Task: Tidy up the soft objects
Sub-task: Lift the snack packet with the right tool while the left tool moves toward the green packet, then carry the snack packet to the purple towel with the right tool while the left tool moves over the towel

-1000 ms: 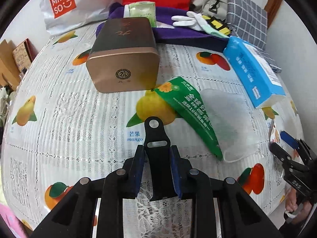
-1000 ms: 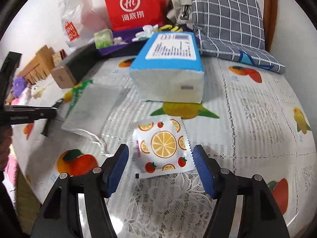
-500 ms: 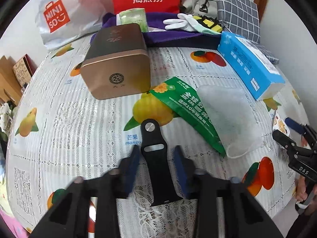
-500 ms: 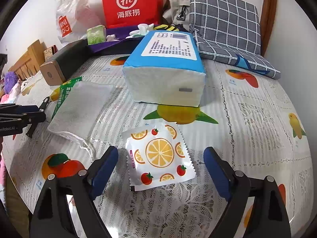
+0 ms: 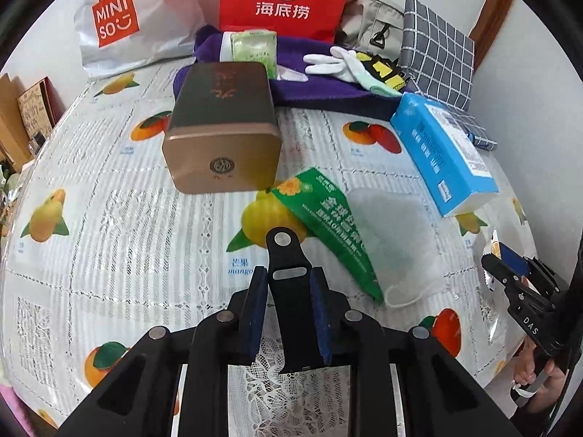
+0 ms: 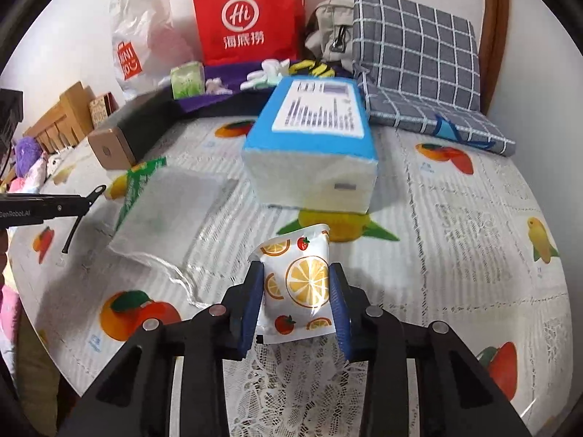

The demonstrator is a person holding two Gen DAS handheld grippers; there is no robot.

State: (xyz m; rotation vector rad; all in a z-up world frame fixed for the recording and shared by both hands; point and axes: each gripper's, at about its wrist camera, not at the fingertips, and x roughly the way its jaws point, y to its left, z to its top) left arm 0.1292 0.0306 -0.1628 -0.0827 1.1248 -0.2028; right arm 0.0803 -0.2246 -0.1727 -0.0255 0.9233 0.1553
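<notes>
The orange-print sachet [image 6: 297, 286] sits pinched between the blue pads of our right gripper [image 6: 296, 304], at about 6 o'clock in the right wrist view; its sides bow inward and its top edge curls upward toward 12. The jaws have just been closing, and the pads now press on both flanks of the packet. Under it lies the fruit-patterned tablecloth [image 6: 455, 225] with a lace strip along the near edge.

At 12 o'clock from the sachet, near it, stands the blue tissue pack [image 6: 309, 145], white end facing us. At 10 o'clock lies the clear mask packet [image 6: 171, 204] with its green header, flat on the cloth, just beside the bronze tin [image 6: 116, 142] farther out at 10.

Our left gripper [image 5: 288, 313] holds a black strap-like clip [image 5: 289, 291]: the pads are pressed onto its sides, with the riveted tip sticking out toward 12. In the left wrist view the green header [image 5: 328, 225] lies just beyond that tip at 1 o'clock, the tin at 11, and the tissue pack at 2.

At the far edge, around 12 o'clock, a red paper bag [image 6: 247, 18], a white plastic bag [image 6: 142, 32], a purple cloth [image 5: 309, 87] bearing white gloves [image 5: 331, 63], and a grey checked cushion [image 6: 415, 51] are crowded against the wall.
</notes>
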